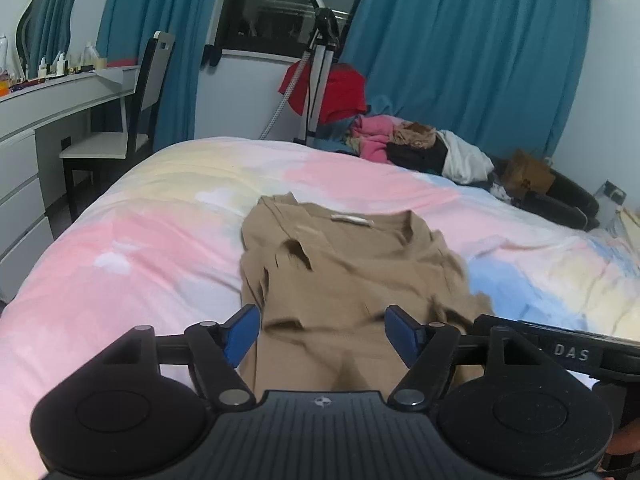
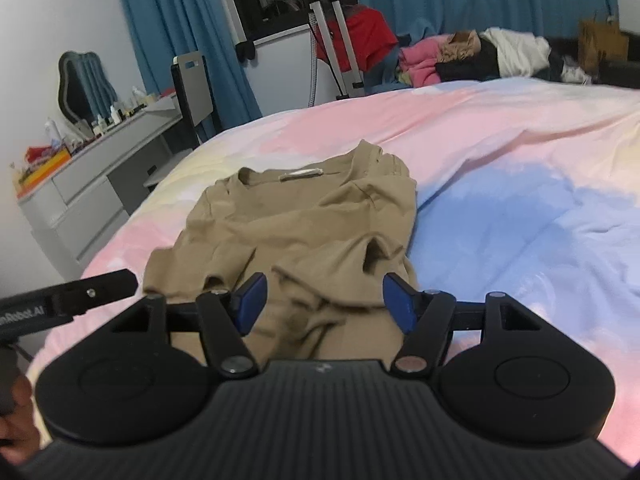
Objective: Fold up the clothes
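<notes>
Pastel bedspread [image 1: 140,240] bears tan shirt [image 1: 352,272], collar pointing away; both grippers' jaws wide.

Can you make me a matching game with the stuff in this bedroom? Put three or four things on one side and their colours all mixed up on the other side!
Things:
1. T-shirt spread on the bed
2. Curtains
3. Chair by the desk
4. Cloth behind the tripod

Colours:
A. red
B. tan
C. black and grey
D. teal blue

Pairs: 1-B, 2-D, 3-C, 4-A
</notes>
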A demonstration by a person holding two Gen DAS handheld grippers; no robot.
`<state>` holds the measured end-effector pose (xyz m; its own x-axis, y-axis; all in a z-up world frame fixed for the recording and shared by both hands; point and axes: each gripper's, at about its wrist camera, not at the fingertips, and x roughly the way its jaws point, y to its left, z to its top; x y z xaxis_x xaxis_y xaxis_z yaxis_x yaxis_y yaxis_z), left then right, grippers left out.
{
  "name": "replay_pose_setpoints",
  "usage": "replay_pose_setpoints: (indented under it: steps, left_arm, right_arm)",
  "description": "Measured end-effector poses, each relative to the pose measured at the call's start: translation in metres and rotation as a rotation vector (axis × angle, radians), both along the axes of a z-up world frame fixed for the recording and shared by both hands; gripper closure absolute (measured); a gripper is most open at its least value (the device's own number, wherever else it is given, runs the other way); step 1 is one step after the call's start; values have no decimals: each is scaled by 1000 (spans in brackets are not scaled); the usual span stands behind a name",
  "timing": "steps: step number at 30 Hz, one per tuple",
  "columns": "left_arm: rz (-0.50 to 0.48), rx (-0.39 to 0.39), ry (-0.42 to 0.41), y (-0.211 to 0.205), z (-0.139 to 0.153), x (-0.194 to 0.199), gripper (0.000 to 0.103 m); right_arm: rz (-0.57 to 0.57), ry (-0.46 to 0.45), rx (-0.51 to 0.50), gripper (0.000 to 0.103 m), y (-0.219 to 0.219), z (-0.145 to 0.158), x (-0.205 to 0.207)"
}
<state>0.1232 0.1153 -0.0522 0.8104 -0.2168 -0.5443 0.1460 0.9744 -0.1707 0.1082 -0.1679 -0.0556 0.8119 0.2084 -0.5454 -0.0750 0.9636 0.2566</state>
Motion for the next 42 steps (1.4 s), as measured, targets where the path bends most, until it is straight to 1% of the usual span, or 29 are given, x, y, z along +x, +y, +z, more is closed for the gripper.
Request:
replay_pose_setpoints:
  steps: [2,5,10,11,12,16,19,24,28,32,37,40,42]
  left_arm:
    - [0,10,-6,-2,4,-14,29]
    - [0,26,-16,-6,10,-36,29]
    - [16,79,29,-8,-7,-33,29]
    - [20,90,38,-9,-10,-32,29]
    - [23,101,48,-9,-14,-31,29]
    - [36,142,86,-9,-28,-26,29]
    - [43,170,121,-9,-38,-23,29]
    - [44,196,148,-8,-46,-23,29]
    - [62,207,165,-4,-48,-20,29]
    - [70,197,179,-1,-49,-17,29]
    - [80,174,194,1,-45,-17,30]
    - [89,86,205,10,-31,-25,29]
    - [86,-6,217,17,-19,-35,29]
  right_arm:
    - [-1,3,-14,37,0,1,-13]
    - [-1,5,-36,38,0,2,-28]
    - [-10,29,-66,45,-2,-1,-36]
    - [-12,42,-67,47,-2,-3,-36]
    - [-13,59,-66,52,-2,-6,-34]
    - [-1,139,-80,53,4,-24,-24]
    - [-3,163,-121,56,8,-32,-21]
    - [-45,189,-145,55,-1,-34,-24]
    - [-142,198,-172,55,-16,-32,-29]
    - [-206,206,-104,55,-37,-30,-31]
    - [-221,155,-92,55,-36,-22,-36]
    - [-217,126,-55,55,-37,-15,-41]
    - [-214,106,-12,55,-39,-9,-46]
